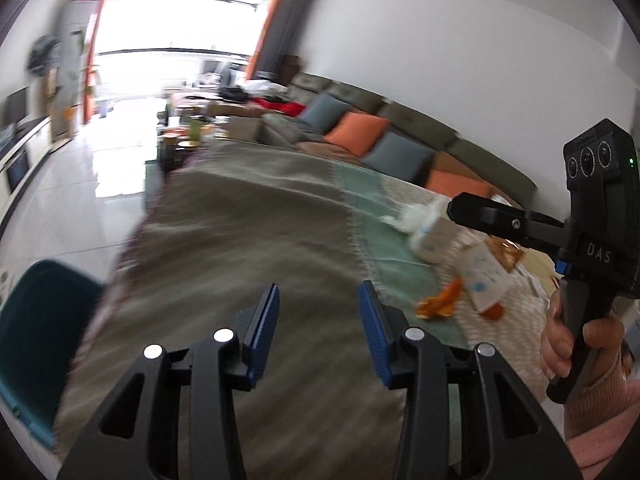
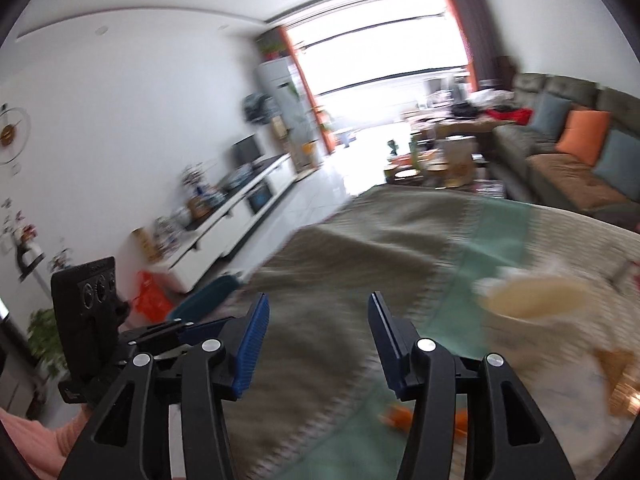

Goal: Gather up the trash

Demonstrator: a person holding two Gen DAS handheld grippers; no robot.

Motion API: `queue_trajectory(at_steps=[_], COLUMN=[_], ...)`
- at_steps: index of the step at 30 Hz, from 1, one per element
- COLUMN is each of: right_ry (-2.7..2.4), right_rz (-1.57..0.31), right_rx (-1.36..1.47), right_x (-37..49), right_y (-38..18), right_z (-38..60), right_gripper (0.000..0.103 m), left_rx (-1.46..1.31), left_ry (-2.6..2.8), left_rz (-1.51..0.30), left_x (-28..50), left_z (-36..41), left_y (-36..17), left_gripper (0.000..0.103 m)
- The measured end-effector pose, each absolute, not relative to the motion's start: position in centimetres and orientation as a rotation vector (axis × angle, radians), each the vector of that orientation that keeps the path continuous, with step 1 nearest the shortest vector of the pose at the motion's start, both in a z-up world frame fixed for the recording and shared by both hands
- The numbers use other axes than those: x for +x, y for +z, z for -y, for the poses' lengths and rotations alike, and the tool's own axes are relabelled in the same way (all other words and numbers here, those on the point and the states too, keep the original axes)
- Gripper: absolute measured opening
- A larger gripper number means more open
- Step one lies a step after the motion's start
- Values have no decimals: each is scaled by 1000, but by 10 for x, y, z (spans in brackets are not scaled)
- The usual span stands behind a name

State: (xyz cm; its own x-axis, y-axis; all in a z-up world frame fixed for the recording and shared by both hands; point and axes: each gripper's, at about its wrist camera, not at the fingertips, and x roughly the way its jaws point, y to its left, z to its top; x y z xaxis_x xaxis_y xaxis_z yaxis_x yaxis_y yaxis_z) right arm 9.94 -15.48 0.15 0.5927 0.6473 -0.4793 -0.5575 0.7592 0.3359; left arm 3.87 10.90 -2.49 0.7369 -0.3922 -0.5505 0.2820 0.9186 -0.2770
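Over the cloth-covered tabletop [image 1: 248, 216] my left fingers [image 1: 319, 308] stand partly apart with nothing between the blue pads, only grey-green cloth below them. My right fingers [image 2: 318, 316] are likewise apart and empty. No earlier view is at hand, so I speak only of how they stand.

The trash lies to the right side of the tabletop: a white crumpled tissue [image 1: 404, 216], a paper cup [image 1: 486, 276] on its side, an orange peel scrap [image 1: 438, 304] and a crinkled amber wrapper [image 1: 506, 252]. From my left view the other gripper's black body and my hand [image 1: 576, 344] on its handle cover part of that heap.

In my right view the cup [image 2: 532, 300] is a pale smear, too blurred to read. The orange scrap [image 2: 400, 416] is half hidden behind my own finger. A teal chair [image 1: 36, 344] is cut off at the left edge.
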Motion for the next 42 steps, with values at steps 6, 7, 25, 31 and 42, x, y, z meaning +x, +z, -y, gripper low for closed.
queue_trajectory(at_steps=[6,7,25,31,42], right_ry=[489,455,307,321,319], right_rz=[-566,-559,-654,-682,-691], right_rx=[159,162,58,36,77], right_x=[88,87,108,112,111], right_y=[1,1,-40,-43,-40], right_z=[230,243,309,310,324], right_gripper=[52,52,51,31,4], left_rx=[-96,-87,68,77,81], left_ry=[-473,-486,-581,-613,-643], left_rz=[-663,-666,-742,-756,-730], left_x=[67,72,136,145,140], left_z=[-51,-43,46,57,61], left_y=[-22,-21,-27,-30,-30], left_gripper=[42,42,42,30,18])
